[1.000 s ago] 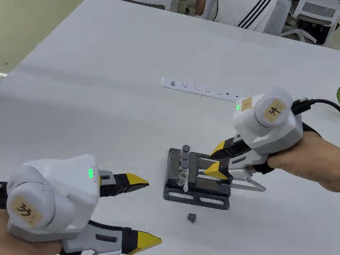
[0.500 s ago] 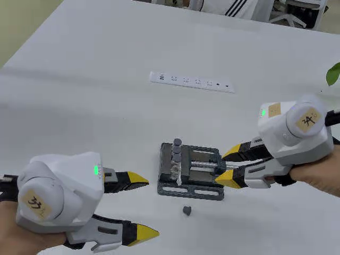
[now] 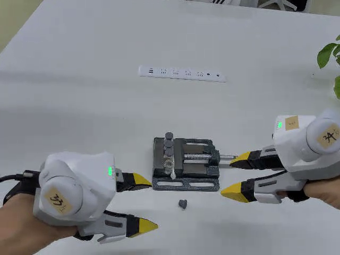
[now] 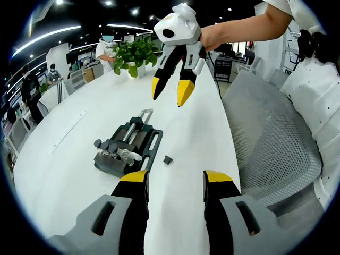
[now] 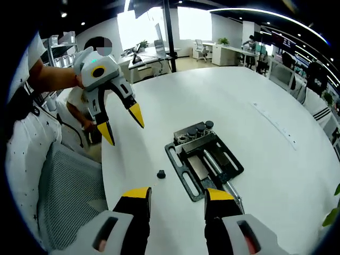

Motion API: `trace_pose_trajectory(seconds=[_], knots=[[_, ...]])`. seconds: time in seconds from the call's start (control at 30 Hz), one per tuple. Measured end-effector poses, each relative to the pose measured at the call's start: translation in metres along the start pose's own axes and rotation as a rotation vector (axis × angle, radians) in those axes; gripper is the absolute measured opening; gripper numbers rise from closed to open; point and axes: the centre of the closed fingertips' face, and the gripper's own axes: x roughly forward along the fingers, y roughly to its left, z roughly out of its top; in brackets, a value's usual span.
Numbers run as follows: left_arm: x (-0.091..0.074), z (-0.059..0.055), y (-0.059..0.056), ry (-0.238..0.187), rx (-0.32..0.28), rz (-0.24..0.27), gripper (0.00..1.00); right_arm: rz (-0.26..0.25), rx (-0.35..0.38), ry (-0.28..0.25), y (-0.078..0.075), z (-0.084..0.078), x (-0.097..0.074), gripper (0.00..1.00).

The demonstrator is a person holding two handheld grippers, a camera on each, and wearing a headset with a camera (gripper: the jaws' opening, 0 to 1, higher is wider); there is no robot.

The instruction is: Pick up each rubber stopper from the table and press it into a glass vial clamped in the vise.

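A black vise (image 3: pixel 186 171) stands mid-table with a row of glass vials (image 3: pixel 169 154) clamped in it. Three carry dark stoppers; the nearest vial (image 3: pixel 171 171) is open-topped. One loose grey rubber stopper (image 3: pixel 183 204) lies on the table just in front of the vise. My left gripper (image 3: pixel 144 203) hovers open, left of the stopper, with nothing in it. My right gripper (image 3: pixel 234 175) is open and empty to the right of the vise, near its screw handle (image 3: pixel 226 157). The left gripper view shows the vise (image 4: pixel 127 151) and stopper (image 4: pixel 167 159) ahead; in the right gripper view the stopper (image 5: pixel 161 173) lies left of the vise (image 5: pixel 204 156).
A white power strip (image 3: pixel 181 74) lies further back on the white table. Plant leaves (image 3: pixel 329 53) reach in at the right edge. A mesh chair (image 4: pixel 271 133) stands off the table's near edge. People sit at desks in the background.
My right gripper has pulled back to the right, away from the vise's screw handle, and its jaws have spread wider. The head camera has shifted; my left gripper stays open near the front.
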Motion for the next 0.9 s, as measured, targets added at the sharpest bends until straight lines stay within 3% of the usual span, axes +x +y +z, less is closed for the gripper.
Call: trace_pose_trajectory(seconds=[0.53,0.7,0.9], knots=[[0.039,-0.021,0.006,0.120,0.123,-0.072,0.26,0.001,0.071,-0.070,0.010,-0.019,-0.008,0.42],[0.049,-0.023,0.009,0.152,0.166,-0.079,0.20,0.004,0.082,-0.093,0.015,-0.024,-0.011,0.45],[0.063,-0.022,0.015,0.161,0.191,-0.076,0.14,0.006,0.095,-0.110,0.019,-0.031,-0.015,0.46]])
